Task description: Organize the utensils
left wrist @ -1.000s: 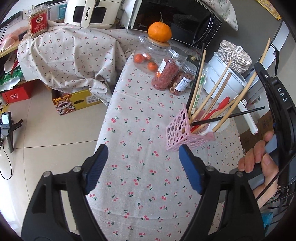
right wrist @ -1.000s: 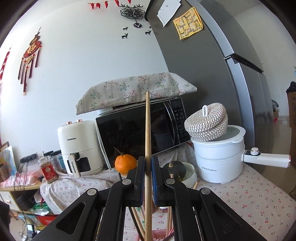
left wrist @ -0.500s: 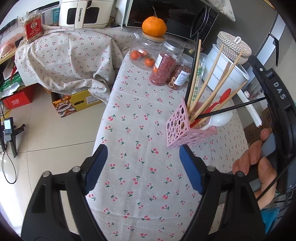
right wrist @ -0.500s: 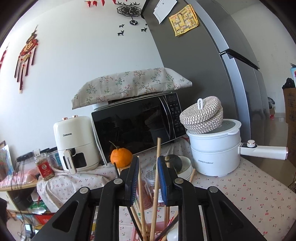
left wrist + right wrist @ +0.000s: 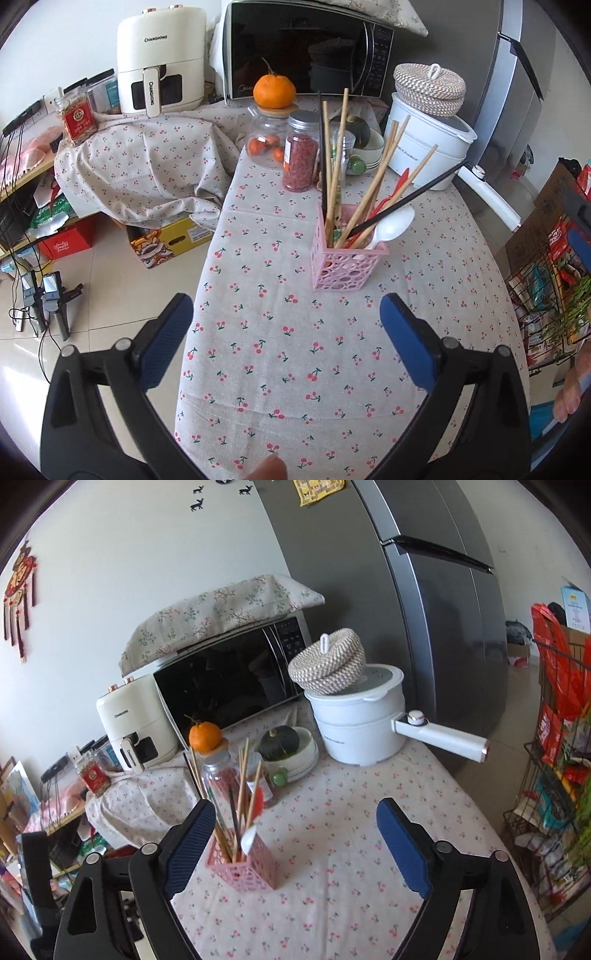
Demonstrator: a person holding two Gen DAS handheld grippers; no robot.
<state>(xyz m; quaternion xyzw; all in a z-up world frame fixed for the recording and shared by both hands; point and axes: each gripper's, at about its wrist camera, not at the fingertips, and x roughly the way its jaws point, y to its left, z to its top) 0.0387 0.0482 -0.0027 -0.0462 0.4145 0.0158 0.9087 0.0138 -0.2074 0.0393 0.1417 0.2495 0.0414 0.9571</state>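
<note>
A pink perforated holder point(image 5: 343, 267) stands upright on the cherry-print tablecloth point(image 5: 295, 354). It holds several wooden chopsticks point(image 5: 365, 206), black chopsticks point(image 5: 406, 197), a white spoon point(image 5: 391, 225) and a red utensil point(image 5: 397, 190). My left gripper point(image 5: 286, 314) is open and empty, hovering in front of the holder. In the right wrist view the holder point(image 5: 243, 867) sits just right of my left finger, and my right gripper point(image 5: 295, 819) is open and empty above the table.
Behind the holder stand jars point(image 5: 301, 162), a tangerine point(image 5: 274, 91), a microwave point(image 5: 306, 48), an air fryer point(image 5: 160, 59) and a white pot with a long handle point(image 5: 428, 151). A wire rack point(image 5: 554, 775) stands at the table's right. The table's left edge drops to the floor.
My right gripper has let go of the wooden chopstick, opened wide and pulled back from the holder. The chopstick now stands in the holder. My left gripper has drawn back and tilted up.
</note>
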